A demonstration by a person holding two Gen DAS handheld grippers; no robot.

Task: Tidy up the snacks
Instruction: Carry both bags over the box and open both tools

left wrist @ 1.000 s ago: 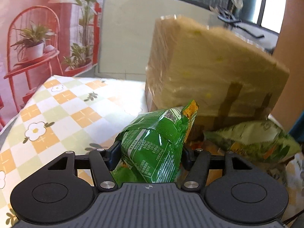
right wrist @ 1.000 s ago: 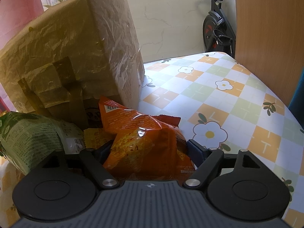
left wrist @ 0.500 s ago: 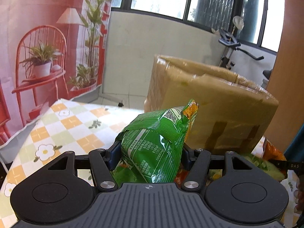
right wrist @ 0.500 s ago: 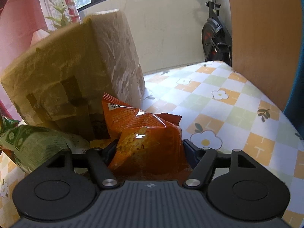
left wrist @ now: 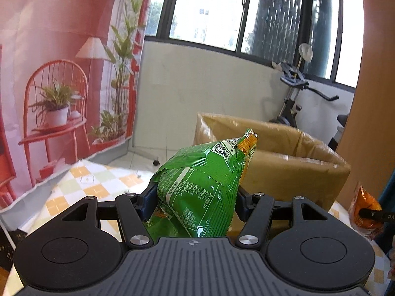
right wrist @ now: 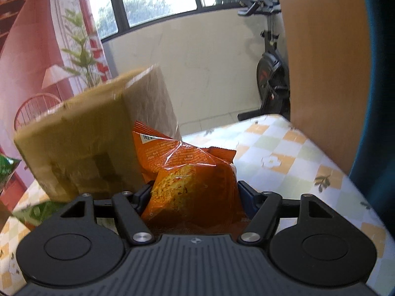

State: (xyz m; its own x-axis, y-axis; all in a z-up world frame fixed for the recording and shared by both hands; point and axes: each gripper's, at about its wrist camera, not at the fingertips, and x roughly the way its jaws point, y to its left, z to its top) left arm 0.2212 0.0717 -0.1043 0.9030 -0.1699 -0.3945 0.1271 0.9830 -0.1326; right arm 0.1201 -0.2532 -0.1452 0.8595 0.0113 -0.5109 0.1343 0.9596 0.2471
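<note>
Left gripper (left wrist: 196, 193) has its jaws clamped on the green bag (left wrist: 197, 192) – frame centre, box (left wrist: 284, 153) behind. Right gripper (right wrist: 195, 194) squeezes the orange bag (right wrist: 195, 185), centre, above the surface (right wrist: 296, 162).

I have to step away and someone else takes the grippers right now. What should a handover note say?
Left gripper: shut on the green snack bag, held in the air.
Right gripper: shut on the orange snack bag, also held in the air.
The open cardboard box stands on the checkered table just ahead.
Done: both bags picked up.
Left: probably drop each into the box; another green packet lies beside it.
</note>
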